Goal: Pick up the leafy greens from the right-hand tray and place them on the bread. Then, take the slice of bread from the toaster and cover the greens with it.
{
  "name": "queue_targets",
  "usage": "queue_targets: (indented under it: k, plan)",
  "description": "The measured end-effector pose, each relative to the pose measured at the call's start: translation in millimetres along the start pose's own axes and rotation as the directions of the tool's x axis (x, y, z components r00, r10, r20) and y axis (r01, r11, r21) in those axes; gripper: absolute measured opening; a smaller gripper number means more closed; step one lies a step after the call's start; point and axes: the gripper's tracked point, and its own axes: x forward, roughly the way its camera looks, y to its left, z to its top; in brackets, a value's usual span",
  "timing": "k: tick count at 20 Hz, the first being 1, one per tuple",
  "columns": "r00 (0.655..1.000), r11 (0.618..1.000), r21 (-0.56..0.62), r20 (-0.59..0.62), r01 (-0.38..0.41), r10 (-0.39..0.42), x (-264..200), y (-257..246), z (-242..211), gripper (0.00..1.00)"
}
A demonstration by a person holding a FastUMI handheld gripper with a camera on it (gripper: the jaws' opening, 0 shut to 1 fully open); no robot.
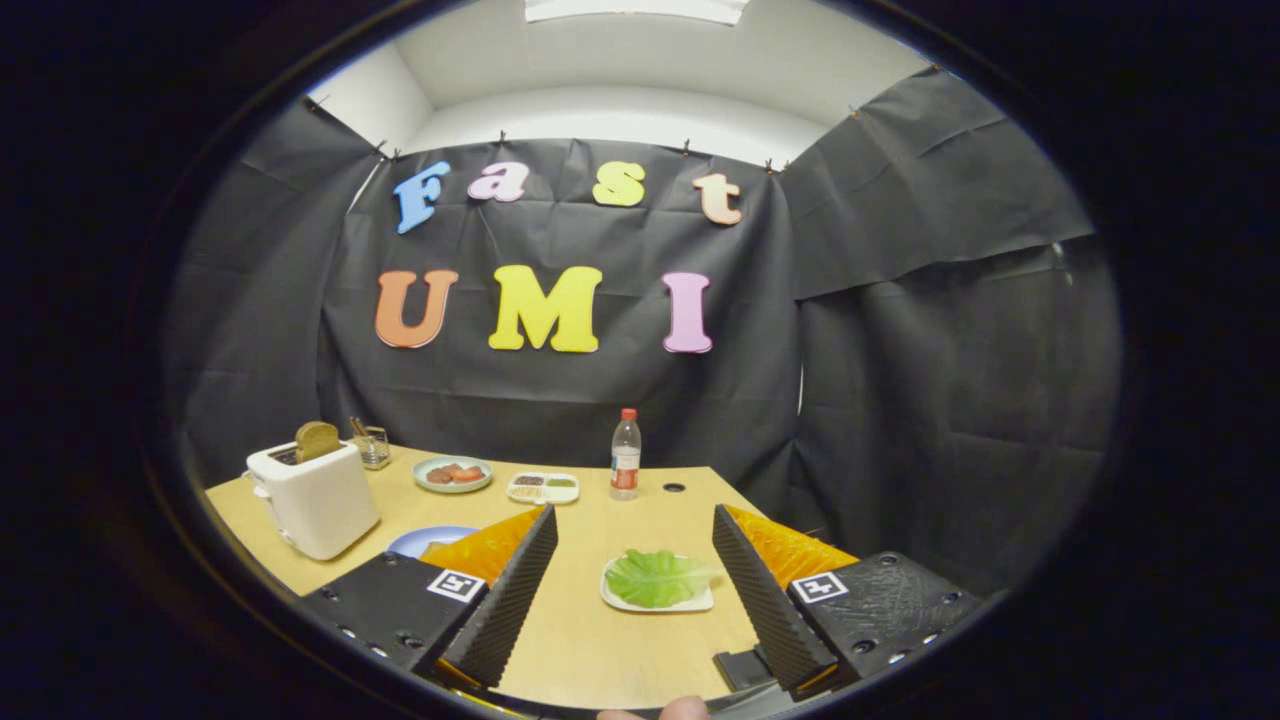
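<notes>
Two ridged fingers (520, 590) frame our gripper view, spread wide with nothing between them, so we read the gripper (640, 600) as released and lined up for a first grasp. Just ahead, between the fingertips, the leafy greens (655, 577) lie flat on a small white tray (700, 603) near the bench's (600, 640) front edge, within easy reach. A blue plate (425, 540) peeks out beyond the left finger; we cannot tell whether the bread lies on it. Toward the left edge stands the white toaster (315, 495), its bread slice (316, 440) sticking up from the slot, ready for lifting. Along the far edge sit a plate of red food (453, 474), a divided dish (542, 487) and a bottle (625, 455), away from the working area.
</notes>
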Motion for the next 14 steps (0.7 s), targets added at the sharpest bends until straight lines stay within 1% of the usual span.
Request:
queue_targets:
  k: [9, 14]
  plan:
    - [1.0, 1.0, -0.006, -0.005, -0.019, 0.019, -5.0, 9.0, 1.2, 0.95]
    - [0.999, 0.999, -0.009, -0.005, -0.038, 0.038, -8.8, 21.9, -0.4, 0.95]
